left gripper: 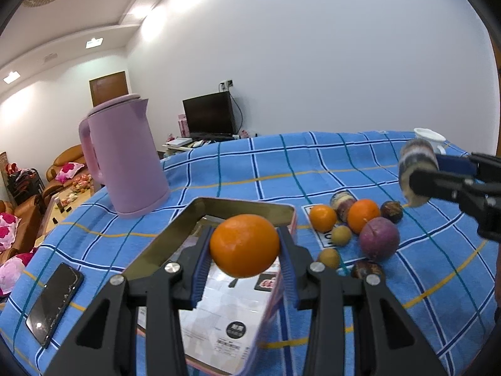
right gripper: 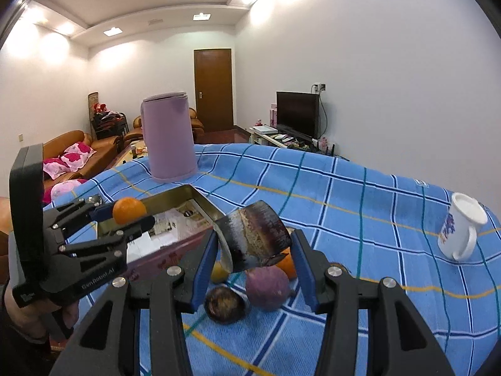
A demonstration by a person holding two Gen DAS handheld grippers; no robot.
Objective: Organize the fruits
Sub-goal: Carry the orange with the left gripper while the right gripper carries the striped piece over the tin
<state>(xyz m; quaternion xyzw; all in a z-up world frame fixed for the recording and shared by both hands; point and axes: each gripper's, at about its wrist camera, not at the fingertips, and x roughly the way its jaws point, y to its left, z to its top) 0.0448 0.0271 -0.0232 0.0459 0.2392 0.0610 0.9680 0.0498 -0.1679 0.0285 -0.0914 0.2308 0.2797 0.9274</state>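
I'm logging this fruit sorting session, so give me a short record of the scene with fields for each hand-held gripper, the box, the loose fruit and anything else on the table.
left hand-held gripper: shut on an orange, above the tin box
right hand-held gripper: shut on a dark striped fruit, above the pile
tin box: open, no fruit visible inside
fruit pile: on the blue checked cloth, right of box
other items: pink kettle, white mug, phone

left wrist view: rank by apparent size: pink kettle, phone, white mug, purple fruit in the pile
1. pink kettle, clearly largest.
2. phone.
3. purple fruit.
4. white mug, partly hidden behind the right gripper's load.
The phone lies nearer the camera and the mug farther off, so their places are unsure as true size.
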